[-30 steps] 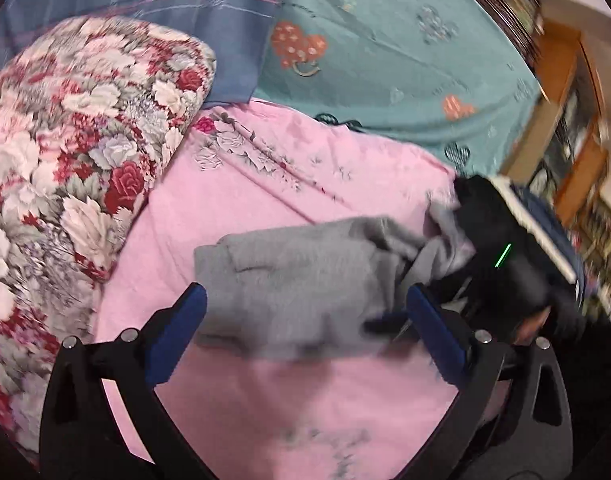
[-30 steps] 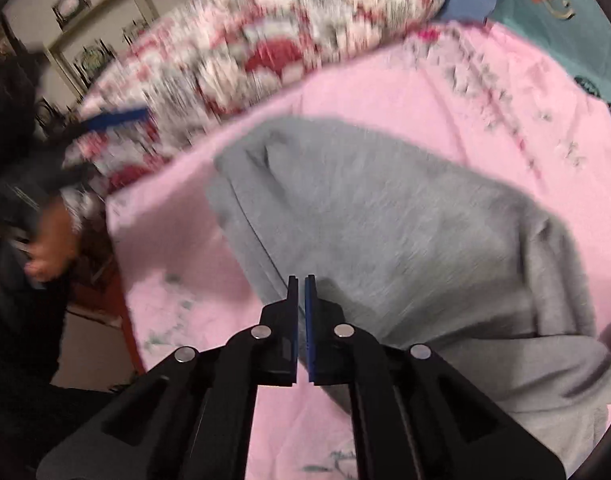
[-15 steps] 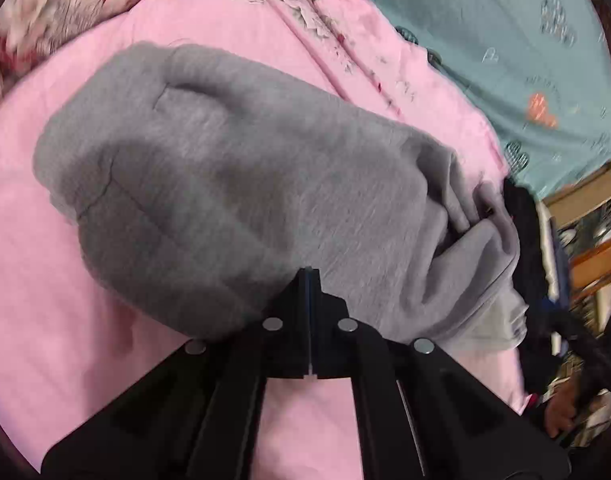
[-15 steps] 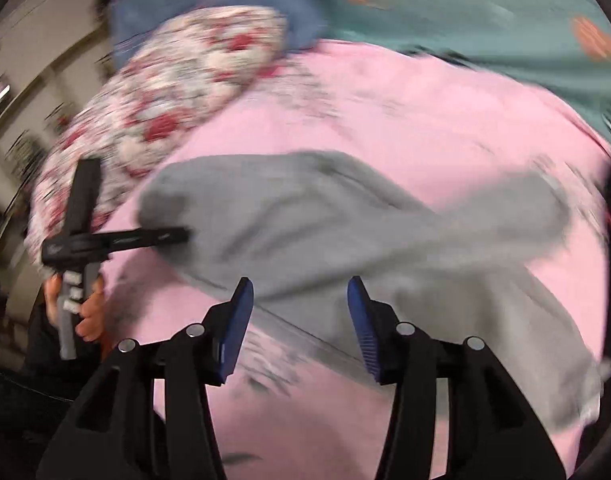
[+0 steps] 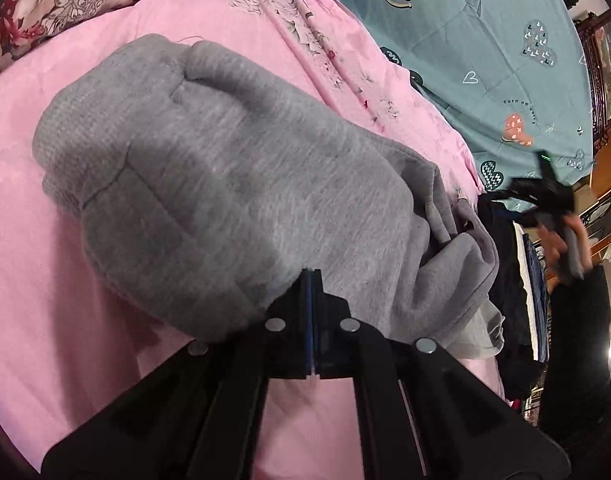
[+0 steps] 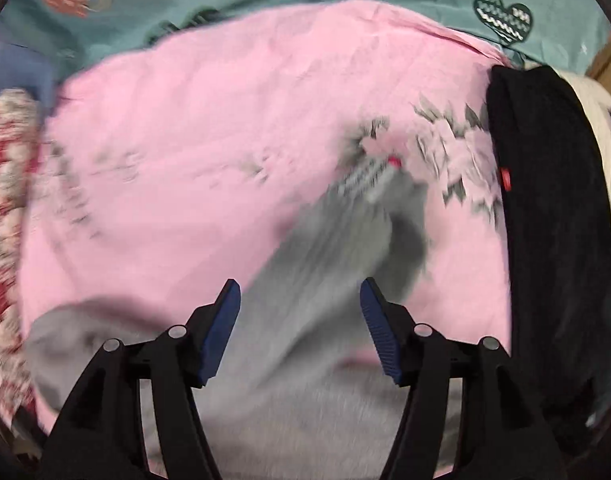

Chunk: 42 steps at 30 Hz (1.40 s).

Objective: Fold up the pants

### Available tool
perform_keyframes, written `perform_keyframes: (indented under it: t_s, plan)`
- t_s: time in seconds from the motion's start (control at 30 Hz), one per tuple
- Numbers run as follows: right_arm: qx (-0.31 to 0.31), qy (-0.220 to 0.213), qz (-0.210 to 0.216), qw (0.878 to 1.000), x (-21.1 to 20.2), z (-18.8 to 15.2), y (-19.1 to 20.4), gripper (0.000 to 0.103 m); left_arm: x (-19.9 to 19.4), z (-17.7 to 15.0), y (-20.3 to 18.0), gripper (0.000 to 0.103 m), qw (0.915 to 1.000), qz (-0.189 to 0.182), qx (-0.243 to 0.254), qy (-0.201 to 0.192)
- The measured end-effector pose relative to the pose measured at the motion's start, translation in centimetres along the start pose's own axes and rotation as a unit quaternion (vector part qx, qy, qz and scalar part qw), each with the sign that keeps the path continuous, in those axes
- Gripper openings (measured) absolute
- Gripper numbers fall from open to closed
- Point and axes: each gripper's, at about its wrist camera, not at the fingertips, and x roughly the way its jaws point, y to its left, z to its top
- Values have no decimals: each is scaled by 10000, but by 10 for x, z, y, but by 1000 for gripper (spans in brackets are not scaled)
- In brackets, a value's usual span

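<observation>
Since a second ago, left tool [image 5: 311,280] has clamped shut on the grey sweatpants [image 5: 225,184] bunched on the pink bedsheet [image 5: 33,280]; right tool [image 6: 297,308] now hovers over them, jaws spread.

Warm indoor light fell evenly across both views, moderately bright, with no hard glare. The left wrist view was mostly sharp: the knit of the grey pants [image 5: 241,184] read clearly, and a soft shadow lay on the pink sheet [image 5: 65,280] along their near edge. A bright spot of light showed at the far right rim. The right wrist view was heavily smeared by motion blur; the sheet's floral print [image 6: 445,152] streaked diagonally, while the right tongs [image 6: 297,300] stayed crisp. Both pictures bent strongly outward, with black vignetted corners.
</observation>
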Motion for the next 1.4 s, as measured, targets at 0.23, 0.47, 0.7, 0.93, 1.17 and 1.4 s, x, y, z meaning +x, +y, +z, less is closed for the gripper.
perform_keyframes:
  t_s: [0.23, 0.47, 0.7, 0.93, 1.17, 1.4]
  plan:
    - [321, 927, -1402, 9852, 90, 46, -7, 63, -1, 3, 3, 3, 9999, -80, -31, 100]
    - [771, 636, -793, 9918, 67, 21, -65, 15, 1, 4, 4, 3, 9998, -133, -71, 152]
    - [775, -574, 60, 9953, -47, -62, -126, 10, -1, 1, -2, 3, 10000, 39, 55, 43]
    - [1302, -1134, 721, 9823, -55, -213, -191, 10, -1, 0, -7, 3, 9997, 194, 176, -16]
    - [1860, -1035, 1358, 9676, 20, -272, -218, 19, 1, -4, -23, 3, 9961, 662, 553, -199]
    - [1553, -1395, 420, 9771, -29, -270, -213, 48, 0, -6, -22, 3, 9956, 707, 542, -284]
